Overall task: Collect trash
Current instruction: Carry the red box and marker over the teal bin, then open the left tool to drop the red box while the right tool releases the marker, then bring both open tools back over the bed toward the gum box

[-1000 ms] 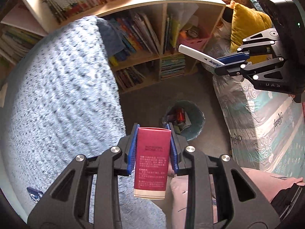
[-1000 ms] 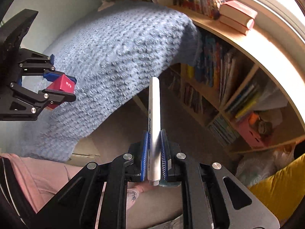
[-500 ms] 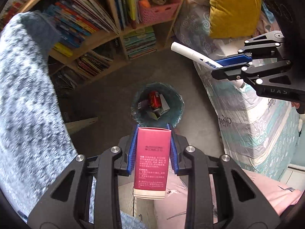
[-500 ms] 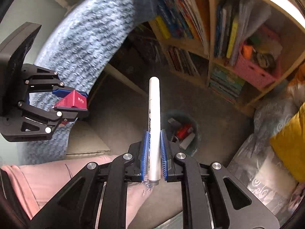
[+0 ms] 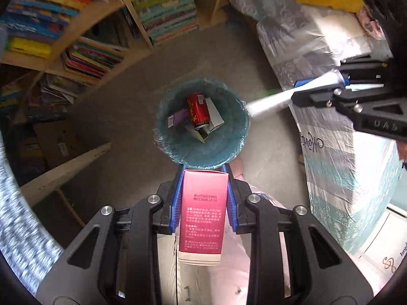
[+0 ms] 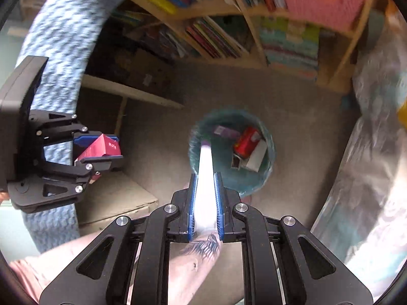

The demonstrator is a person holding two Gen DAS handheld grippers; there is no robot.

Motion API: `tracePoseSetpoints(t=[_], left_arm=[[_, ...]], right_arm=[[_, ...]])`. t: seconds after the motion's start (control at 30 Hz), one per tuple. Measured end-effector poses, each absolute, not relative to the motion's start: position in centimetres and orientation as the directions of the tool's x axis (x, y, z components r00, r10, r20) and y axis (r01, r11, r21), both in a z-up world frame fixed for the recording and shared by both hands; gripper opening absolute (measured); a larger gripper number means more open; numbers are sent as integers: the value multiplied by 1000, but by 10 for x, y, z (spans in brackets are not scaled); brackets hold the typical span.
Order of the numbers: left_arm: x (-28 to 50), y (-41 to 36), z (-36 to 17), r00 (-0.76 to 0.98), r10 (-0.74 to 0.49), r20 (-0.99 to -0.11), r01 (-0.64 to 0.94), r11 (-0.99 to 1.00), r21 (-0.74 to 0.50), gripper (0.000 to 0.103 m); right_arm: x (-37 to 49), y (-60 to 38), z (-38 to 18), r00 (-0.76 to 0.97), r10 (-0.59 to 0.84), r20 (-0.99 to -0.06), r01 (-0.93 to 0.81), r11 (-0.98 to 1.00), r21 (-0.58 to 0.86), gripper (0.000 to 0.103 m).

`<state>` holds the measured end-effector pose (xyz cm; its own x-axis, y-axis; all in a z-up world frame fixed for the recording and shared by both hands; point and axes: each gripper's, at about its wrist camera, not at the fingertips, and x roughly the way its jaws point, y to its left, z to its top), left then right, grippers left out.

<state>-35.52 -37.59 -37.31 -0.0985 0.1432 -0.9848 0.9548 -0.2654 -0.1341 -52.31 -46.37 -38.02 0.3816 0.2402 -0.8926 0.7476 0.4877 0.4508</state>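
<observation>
A: Start at the left. What has the left claw (image 5: 202,203) got?

B: A red box (image 5: 202,216), pinched across its narrow sides by the blue pads, clamped tight. Printed card, so I'd judge it light and probably hollow; squeeze harder and the walls would likely dent. The flat sides are the right place to hold it, since the pads sit flush there.

A: And where is it hanging?

B: Just short of the bin (image 5: 162,132), whose near rim shows right past the box's top edge in the left view. The bin stands on the floor (image 5: 122,106), lined with a teal bag, and a red can (image 5: 197,110) and some small cartons already lie inside.

A: The right claw (image 6: 205,200)?

B: Closed on a white marker (image 6: 205,167) (blurred in both views), gripped low on the barrel with most of its length sticking out forward. Smooth, round plastic: stiff, light, and I'd guess apt to slip or swivel between flat pads. Its tip lies over the bin's mouth.

A: The room?

B: A bookshelf (image 5: 76,25) packed with books beyond the bin, a blue knitted blanket (image 6: 58,38) at the left edge, flattened cardboard (image 6: 114,198) on the floor, and a bed (image 5: 330,127) with patterned bedding to the right. The floor looks like dull grey carpet, so anything that misses the bin should land softly and not roll far
</observation>
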Motion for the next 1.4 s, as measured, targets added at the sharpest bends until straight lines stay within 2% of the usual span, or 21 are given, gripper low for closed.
tracePoseSetpoints(t=[0.3, 0.53, 0.67, 0.73, 0.77, 0.8, 0.83, 0.93, 1.07, 1.17, 1.27, 1.4], left_arm=[[-352, -386, -472, -83, 213, -974, 961, -243, -135, 26], [-361, -388, -521, -83, 245, -966, 956, -255, -146, 26], [-367, -386, -538, -53, 246, -968, 953, -276, -123, 27], [-373, -384, -544, -36, 239, -970, 947, -303, -110, 42], [-376, -384, -544, -28, 231, -973, 944, -314, -102, 63], [-378, -383, -544, -20, 220, -975, 941, -326, -93, 77], [-380, -382, -541, -5, 198, -980, 938, -338, -73, 80], [-382, -380, -534, 5, 172, -985, 938, -343, -55, 86], [-378, -378, -524, -13, 171, -985, 944, -324, -69, 86], [-375, -378, -514, -10, 157, -988, 943, -327, -62, 86], [-373, -377, -503, -8, 144, -990, 949, -312, -53, 86], [-372, -376, -474, -31, 98, -995, 959, -278, -57, 86]], right_arm=[[-516, -471, -485, 389, 269, -881, 782, 410, 470, 14], [-516, -474, -525, 365, 284, -887, 801, 389, 455, 14], [-517, -474, -540, 361, 297, -884, 804, 381, 456, 19], [-517, -475, -542, 359, 296, -885, 804, 383, 455, 26], [-517, -475, -542, 357, 291, -888, 806, 385, 450, 31], [-518, -476, -541, 365, 286, -886, 806, 379, 455, 36], [-519, -477, -539, 368, 277, -888, 808, 377, 453, 39], [-526, -479, -533, 388, 261, -884, 809, 363, 462, 41], [-535, -481, -520, 401, 243, -883, 814, 348, 466, 45], [-541, -481, -507, 414, 230, -881, 813, 342, 471, 53], [-546, -476, -496, 430, 217, -876, 810, 337, 481, 53], [-551, -468, -478, 451, 204, -869, 795, 351, 495, 62]])
